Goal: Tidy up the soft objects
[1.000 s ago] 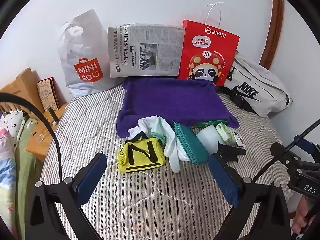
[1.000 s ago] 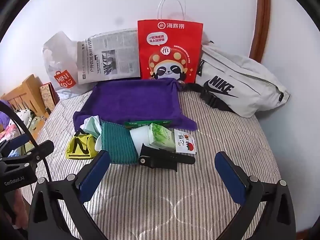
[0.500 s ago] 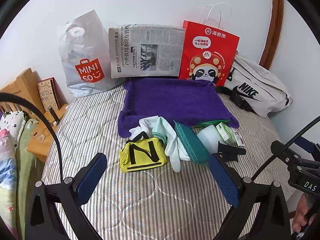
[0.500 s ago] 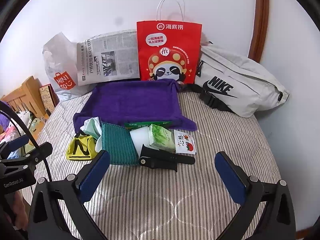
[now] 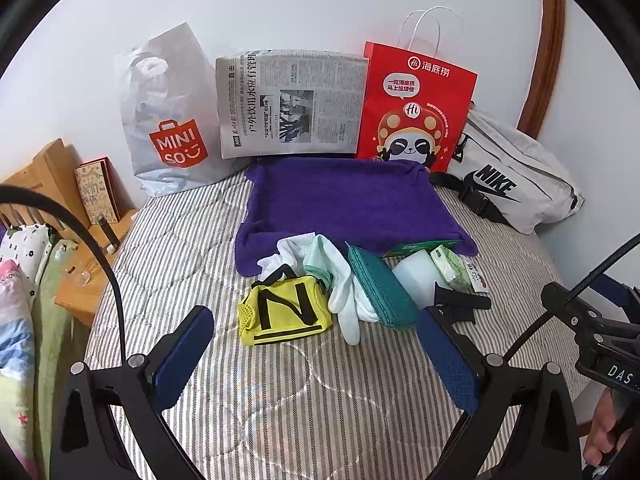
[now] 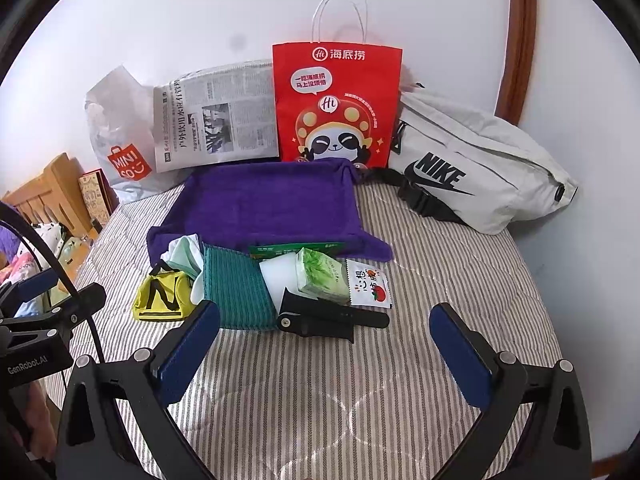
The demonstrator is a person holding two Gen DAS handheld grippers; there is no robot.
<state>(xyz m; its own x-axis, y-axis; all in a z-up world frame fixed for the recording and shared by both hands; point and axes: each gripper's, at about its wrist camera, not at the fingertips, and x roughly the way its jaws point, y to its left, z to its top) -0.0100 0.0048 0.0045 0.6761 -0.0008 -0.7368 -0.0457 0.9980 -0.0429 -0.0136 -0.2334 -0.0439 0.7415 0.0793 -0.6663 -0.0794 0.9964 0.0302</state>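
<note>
Both grippers advanced slightly toward pile. Left gripper (image 5: 316,354), right gripper (image 6: 324,350): fingers spread, empty, staged for pickup. Purple towel (image 5: 348,204) at 12 o'clock, likely drop zone.

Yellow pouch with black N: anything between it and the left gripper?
No. In the left wrist view only bare striped quilt separates the open left gripper from the yellow pouch.

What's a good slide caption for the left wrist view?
Open left claw hovering over striped bed before yellow pouch, white glove, teal cloth and purple towel.
</note>
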